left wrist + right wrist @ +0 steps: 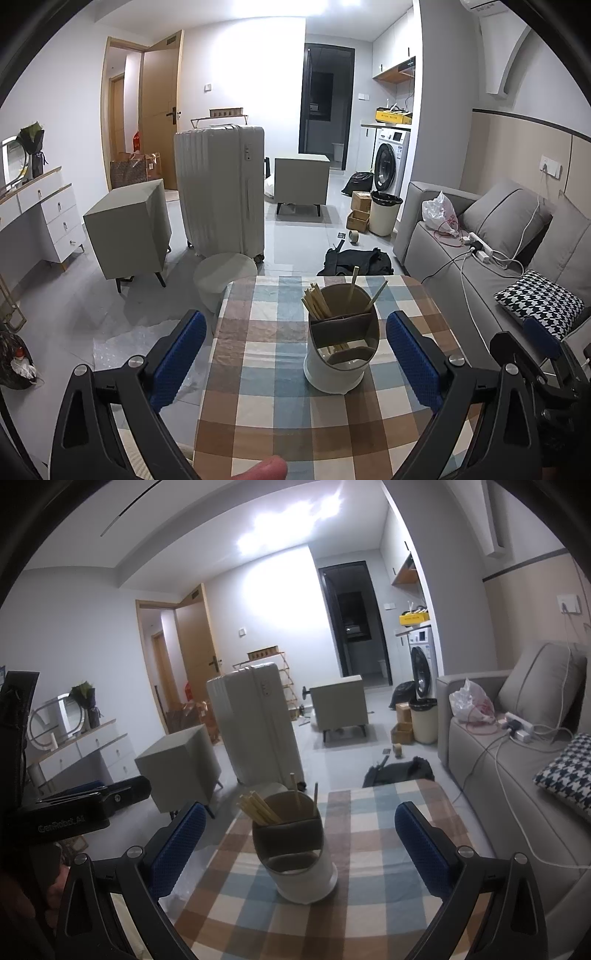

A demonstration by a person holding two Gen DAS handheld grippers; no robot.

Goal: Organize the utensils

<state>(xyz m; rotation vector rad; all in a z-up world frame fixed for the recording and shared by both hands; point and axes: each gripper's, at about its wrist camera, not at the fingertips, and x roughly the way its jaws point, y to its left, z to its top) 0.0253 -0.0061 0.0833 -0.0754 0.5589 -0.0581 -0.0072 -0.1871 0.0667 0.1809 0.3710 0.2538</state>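
Left tool point(295, 354) and right tool point(295, 838) — each with blue-padded fingers spread wide and holding nothing — hover over the near part of the table point(258, 406) with its checked cloth. Between the fingers, toward the table's far end, stands the white utensil holder point(341, 350); a bundle of chopsticks point(317, 304) fills its far-left compartment, with two single sticks in the far-right one. Beyond, on the floor, stands a pale suitcase point(221, 184), with a grey sofa point(480, 266) to the right.

A white utensil holder point(341, 349) with brown inner dividers stands upright on the checked tablecloth point(280, 413), near its far end. A bunch of wooden chopsticks point(317, 304) leans in its rear left compartment; two single sticks stand in the rear right.
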